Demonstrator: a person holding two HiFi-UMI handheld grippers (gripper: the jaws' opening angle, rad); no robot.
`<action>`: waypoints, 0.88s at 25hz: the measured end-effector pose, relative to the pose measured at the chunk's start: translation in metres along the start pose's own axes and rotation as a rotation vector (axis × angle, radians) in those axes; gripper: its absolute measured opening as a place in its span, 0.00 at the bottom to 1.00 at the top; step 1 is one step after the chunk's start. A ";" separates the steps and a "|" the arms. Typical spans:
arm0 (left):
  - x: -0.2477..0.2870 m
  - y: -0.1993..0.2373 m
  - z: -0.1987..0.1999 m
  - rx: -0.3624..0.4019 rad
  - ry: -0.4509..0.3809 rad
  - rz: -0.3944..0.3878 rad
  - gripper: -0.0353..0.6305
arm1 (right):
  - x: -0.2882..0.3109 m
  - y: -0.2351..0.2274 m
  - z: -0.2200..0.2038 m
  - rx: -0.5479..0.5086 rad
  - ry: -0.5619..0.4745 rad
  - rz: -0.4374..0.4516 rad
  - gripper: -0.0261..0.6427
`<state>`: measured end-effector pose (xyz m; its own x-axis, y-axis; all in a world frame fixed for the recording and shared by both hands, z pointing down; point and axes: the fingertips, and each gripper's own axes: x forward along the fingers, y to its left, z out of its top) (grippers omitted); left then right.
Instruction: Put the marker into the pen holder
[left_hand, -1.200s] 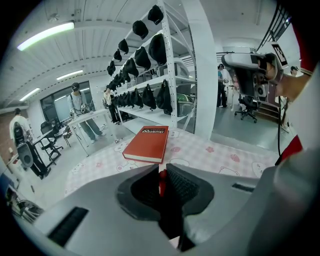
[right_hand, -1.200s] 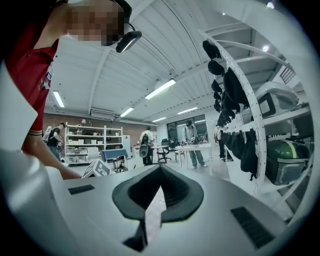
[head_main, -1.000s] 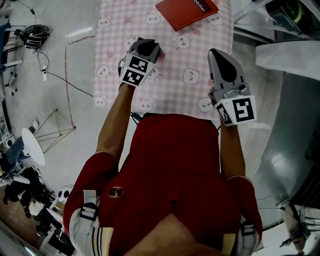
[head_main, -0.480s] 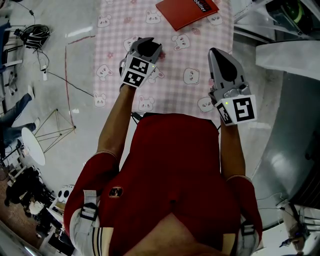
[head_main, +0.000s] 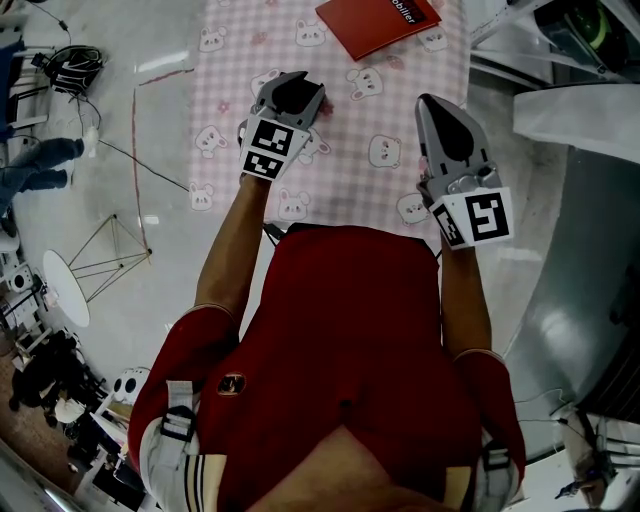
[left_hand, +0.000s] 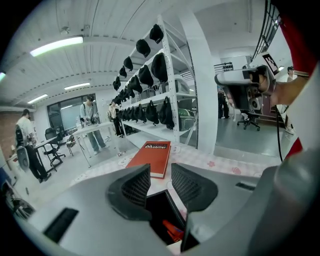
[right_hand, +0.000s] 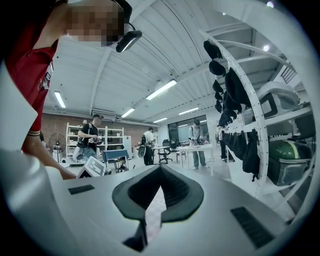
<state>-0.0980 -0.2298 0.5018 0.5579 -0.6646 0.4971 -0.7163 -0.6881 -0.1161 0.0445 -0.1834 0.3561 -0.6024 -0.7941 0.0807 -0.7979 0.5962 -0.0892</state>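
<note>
A wide workshop hall with strip lights and a white rack hung with dark caps lies behind a counter spread with a pink checked cloth printed with bears.

The left claw is released: its two ribbed pads stand apart and have just been opening, with nothing pressed between them. Just under the gap, close against the claw's body, is the dark square mouth of the pen holder. Inside it lies the marker, of which only a red-orange piece shows, low against the right wall. From the head view the claw covers the pen holder, so its place on the cloth cannot be told more closely. Beyond the pads a red book lies flat at the counter's far end, well apart from the claw.

The right claw is clenched on nothing, its pad tips meeting. It hovers over the counter's right edge, near the person's red shirt, well apart from the left claw.

Several people stand at benches far back in the hall.
</note>
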 end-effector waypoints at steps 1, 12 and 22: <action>-0.003 0.000 0.004 -0.005 -0.021 0.006 0.23 | 0.000 0.000 0.000 0.000 -0.001 0.001 0.04; -0.051 0.005 0.062 -0.110 -0.286 0.087 0.14 | -0.002 0.010 0.009 -0.003 -0.029 0.031 0.04; -0.101 -0.012 0.099 -0.137 -0.446 0.121 0.06 | -0.005 0.034 0.015 -0.005 -0.055 0.089 0.04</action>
<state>-0.1041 -0.1839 0.3676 0.5710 -0.8183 0.0665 -0.8191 -0.5733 -0.0213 0.0206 -0.1606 0.3375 -0.6691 -0.7429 0.0182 -0.7412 0.6654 -0.0889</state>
